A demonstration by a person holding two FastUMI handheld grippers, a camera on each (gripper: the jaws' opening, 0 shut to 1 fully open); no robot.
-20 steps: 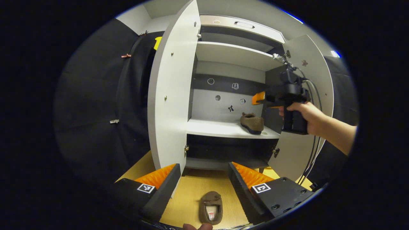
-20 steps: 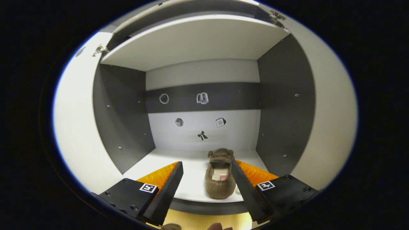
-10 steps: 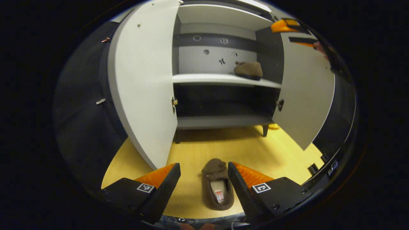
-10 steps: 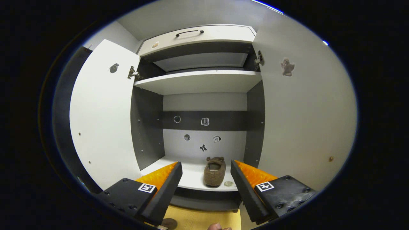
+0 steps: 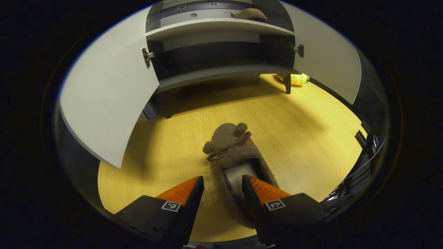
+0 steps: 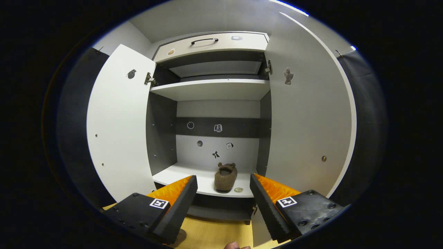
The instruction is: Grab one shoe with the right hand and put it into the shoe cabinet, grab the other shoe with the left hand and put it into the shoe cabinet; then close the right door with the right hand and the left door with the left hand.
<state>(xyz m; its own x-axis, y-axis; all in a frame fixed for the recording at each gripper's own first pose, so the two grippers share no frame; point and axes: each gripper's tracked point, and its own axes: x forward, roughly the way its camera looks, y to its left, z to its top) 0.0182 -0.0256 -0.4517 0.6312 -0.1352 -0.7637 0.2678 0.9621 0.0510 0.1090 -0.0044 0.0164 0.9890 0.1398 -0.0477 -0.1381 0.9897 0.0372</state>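
A brown fuzzy slipper (image 5: 230, 145) lies on the wooden floor (image 5: 294, 128), toe toward the shoe cabinet (image 5: 214, 24). My left gripper (image 5: 221, 180) is low over its heel end and open. One finger sits inside the slipper's opening, the other outside its left wall. The other brown slipper (image 6: 225, 176) rests on the cabinet's middle shelf (image 6: 180, 174), toe inward, and peeks in at the top of the left gripper view (image 5: 251, 14). My right gripper (image 6: 223, 178) hangs open and empty in front of the cabinet, well back from that shelf.
Both white doors stand wide open: the left door (image 6: 117, 131) and the right door (image 6: 304, 121). A drawer (image 6: 211, 41) tops the cabinet. A small round disc (image 6: 238, 189) lies by the shelved slipper. A yellow object (image 5: 297, 79) sits by a cabinet leg.
My left gripper dropped from facing the cabinet down to the floor slipper, and its fingers narrowed around the slipper's side. My right gripper drew back from the shelf, leaving the other slipper there.
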